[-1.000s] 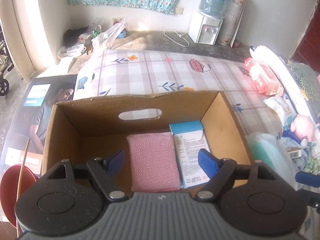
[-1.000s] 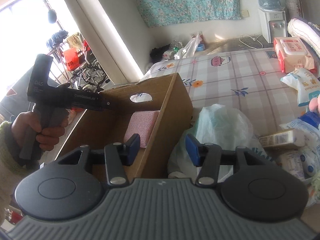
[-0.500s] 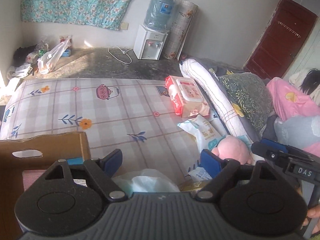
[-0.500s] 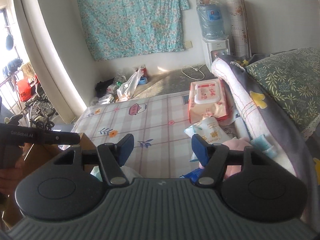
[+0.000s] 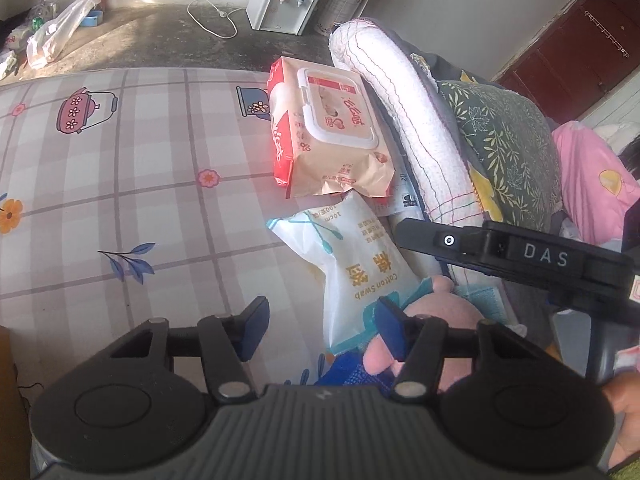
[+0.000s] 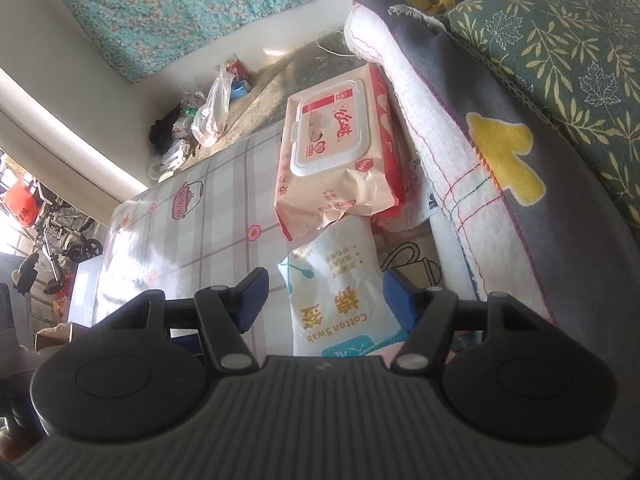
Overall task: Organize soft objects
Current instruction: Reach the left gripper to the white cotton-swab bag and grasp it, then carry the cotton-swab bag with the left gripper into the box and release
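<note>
Both grippers have left the cardboard box, which filled the left wrist view a second ago, and now look down at the pile of soft packs on the right side of the bed.

From the left wrist view the left gripper (image 5: pixel 320 318) has its jaws apart with nothing pressed between the pads; they have just been closing. The pink plush toy (image 5: pixel 434 320) is mostly hidden behind the right finger (image 5: pixel 390 316), so its shape is hard to read. A blue thing under it is cut off by the gripper body, and I cannot tell what it is. The right gripper's black body crosses this view on the right and covers part of the bedding.

The right gripper (image 6: pixel 322 300) also stands with jaws apart and holds nothing. The cotton swab pack (image 6: pixel 344 300) lies between its fingers, but the pads do not press on it. Its near end is hidden under the gripper body.

This pack is a soft white bag with blue print and the words "Cotton Swab", a little wrinkled. Its far end goes under the wet wipes pack (image 6: pixel 336 148), which is pink and red with a white flip lid. Both lie on the checked bed sheet (image 5: pixel 120 200), just beside the rolled blanket (image 6: pixel 452 184) on the right.
</note>
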### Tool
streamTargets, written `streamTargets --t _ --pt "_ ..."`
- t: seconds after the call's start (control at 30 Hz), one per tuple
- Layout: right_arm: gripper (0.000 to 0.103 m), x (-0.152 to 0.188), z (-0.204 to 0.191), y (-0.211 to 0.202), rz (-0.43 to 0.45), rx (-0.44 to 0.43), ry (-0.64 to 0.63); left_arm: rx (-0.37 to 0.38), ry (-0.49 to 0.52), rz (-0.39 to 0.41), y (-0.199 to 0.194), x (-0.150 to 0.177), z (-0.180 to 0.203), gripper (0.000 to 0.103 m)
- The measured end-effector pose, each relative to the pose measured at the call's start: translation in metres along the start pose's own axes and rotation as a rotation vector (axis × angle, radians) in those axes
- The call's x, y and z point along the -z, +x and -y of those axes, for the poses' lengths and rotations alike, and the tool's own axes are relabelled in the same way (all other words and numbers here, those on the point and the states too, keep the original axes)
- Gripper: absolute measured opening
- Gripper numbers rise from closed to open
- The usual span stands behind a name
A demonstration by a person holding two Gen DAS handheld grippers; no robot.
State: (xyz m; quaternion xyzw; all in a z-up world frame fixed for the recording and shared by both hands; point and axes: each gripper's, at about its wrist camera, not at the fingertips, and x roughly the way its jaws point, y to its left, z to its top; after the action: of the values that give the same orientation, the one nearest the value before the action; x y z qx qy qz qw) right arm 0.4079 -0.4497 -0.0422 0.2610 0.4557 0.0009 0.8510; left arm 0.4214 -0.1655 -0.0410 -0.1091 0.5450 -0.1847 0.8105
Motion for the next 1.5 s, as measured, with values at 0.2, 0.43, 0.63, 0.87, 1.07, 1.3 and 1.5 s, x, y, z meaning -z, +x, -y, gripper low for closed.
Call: streamTargets --t 0.2,0.43,0.63,0.87,1.07,1.3,1.5 --pt "0.063 -0.019 0.016 0.045 -0.070 -0.019 0.037 0.015 -0.038 -0.067 0.037 -0.012 0.001 0.044" --pt "0.061 -0.017 0.017 0.081 -0.146 -0.032 0.040 0.037 -0.121 -0.109 0.064 -0.022 -0.008 0.039" --pt "0.039 -0.011 0.020 0.088 -0.147 -0.086 0.096 0.051 -0.120 -0.103 0.066 -0.025 -0.005 0.021" --pt "0.028 -0.005 0.005 0.076 -0.082 -0.085 0.083 0.027 -0.079 -0.038 0.045 -0.023 0.003 0.011" --pt "0.027 -0.004 -0.017 0.039 0.000 -0.113 0.055 0.035 -0.023 0.045 -0.001 -0.020 0.012 0.011" --pt "0.027 0.008 -0.048 -0.028 0.083 -0.184 0.056 0.062 0.017 0.138 -0.072 -0.003 0.016 0.010" --pt "0.027 0.045 -0.093 -0.079 0.098 -0.255 0.024 0.048 0.069 0.181 -0.144 0.032 0.006 0.010"
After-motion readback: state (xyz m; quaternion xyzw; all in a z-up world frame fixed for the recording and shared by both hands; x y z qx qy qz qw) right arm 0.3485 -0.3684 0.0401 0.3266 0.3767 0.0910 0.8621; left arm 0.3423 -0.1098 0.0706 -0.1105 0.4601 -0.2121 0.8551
